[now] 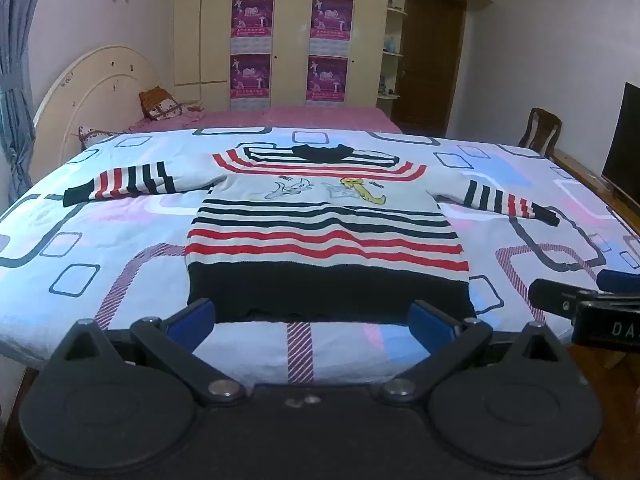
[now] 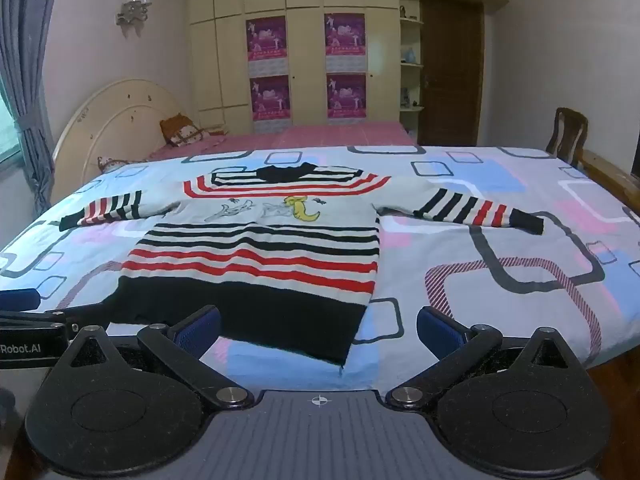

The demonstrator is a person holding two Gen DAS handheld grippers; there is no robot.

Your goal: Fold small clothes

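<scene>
left wrist view: a small striped sweater (image 1: 324,232) lies flat, front up, on a patterned bedsheet (image 1: 120,248) that covers the near surface. both sleeves are spread out sideways, the left sleeve (image 1: 120,182) toward the curtain side and the other sleeve (image 1: 508,200) toward the chair side. the black hem band (image 1: 328,292) faces the camera and the black collar (image 1: 320,152) is at the far end. cartoon figures in grey and yellow sit across the chest. the left gripper (image 1: 312,326) hangs just short of the hem, its 2 blue-padded fingers (image 1: 192,322) spread wide with nothing between them but sheet and the hem's edge; the pads look clear of the cloth. at the right edge part of the right gripper (image 1: 576,300) shows, above the sheet beside the sweater's corner.

right wrist view: the same sweater (image 2: 256,252) sits left of centre, its near right hem corner (image 2: 340,356) reaching down toward the sheet's (image 2: 500,280) front edge. the right gripper (image 2: 320,332) has its fingers (image 2: 438,330) wide apart, that corner lying between them, not pinched. the left gripper's body (image 2: 28,336) shows at the left edge. behind are a pink bed (image 2: 320,132), a cream headboard (image 2: 116,120), a wardrobe with 4 magenta posters (image 2: 306,66), a brown door (image 2: 452,68) and a wooden chair (image 2: 566,134).
</scene>
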